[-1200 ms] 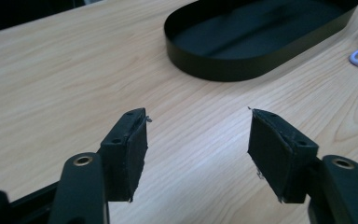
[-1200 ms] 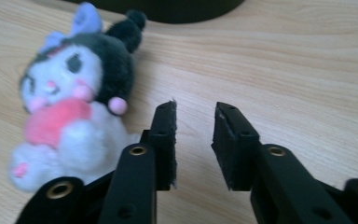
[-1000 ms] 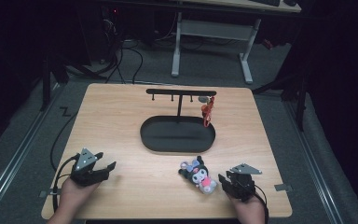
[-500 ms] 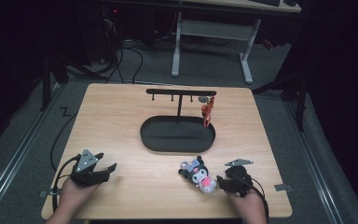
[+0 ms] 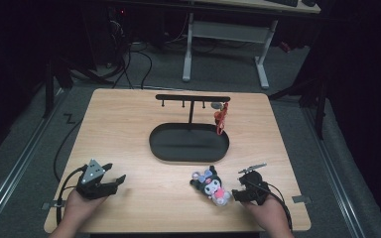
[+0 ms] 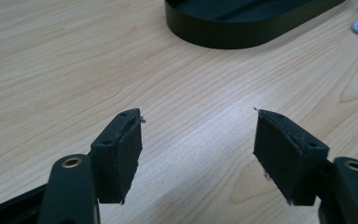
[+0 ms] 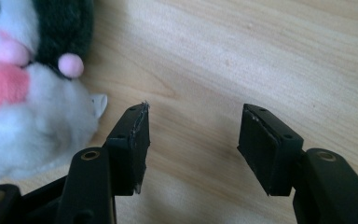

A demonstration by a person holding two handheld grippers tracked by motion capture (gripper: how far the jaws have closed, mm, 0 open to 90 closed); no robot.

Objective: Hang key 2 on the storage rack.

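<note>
The right gripper sits low at the near right of the table, and its jaws have just been spreading apart. In the right gripper view the 2 black pads stand wide with bare wood between them, nothing held. The plush toy, black, white and pink, lies on the table just beside that gripper, on its left in the high view; in the right gripper view its white fur sits right next to the left pad, outside the gap.

Over at the near left, the left gripper rests with its jaws released too, wood showing between its pads in the left gripper view.

Mid-table lies the black oval tray, with a black rack rising from it and a red charm hanging at the rack's right end. The toy lies in front of the tray, apart from it.
</note>
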